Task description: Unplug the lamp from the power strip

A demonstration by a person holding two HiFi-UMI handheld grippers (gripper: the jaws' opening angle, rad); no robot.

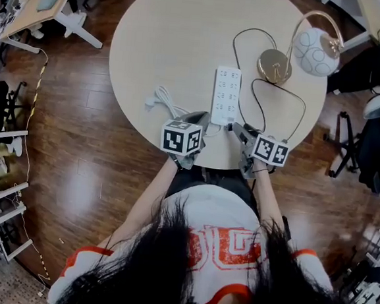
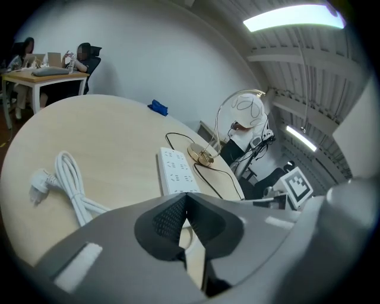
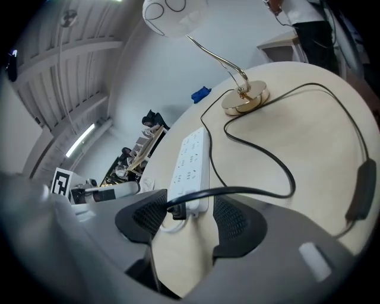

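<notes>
At the near edge of a round counter point(image 1: 173, 41), a person holds two grippers side by side. The left gripper point(image 2: 184, 202) has its jaws pressed together at the tips with nothing pinched, just short of the strip point(image 3: 191, 160). The right gripper point(image 3: 190, 218) has its jaws spread wide, one on each side of the strip's near end, and their pads touch nothing. Between them sits the lamp's black plug point(image 3: 171, 211), tight against the strip's near left corner. Its cord point(image 3: 261, 155) crosses the strip's end, then loops away over the counter to the lamp point(image 1: 311, 49), which stands at the far right on a gold base point(image 3: 244, 100). A bundled white cable point(image 2: 71, 184) lies left of the strip. The task looks either nearly finished or about to start: the plug is ungripped. If it is out, nothing is left to do; if not, it must be gripped and pulled. No view shows the plug's pins, so it is unclear whether it sits in a socket or lies loose against the strip. The head view hides this spot behind the right gripper, and the person's hair fills its lower edge.
</notes>
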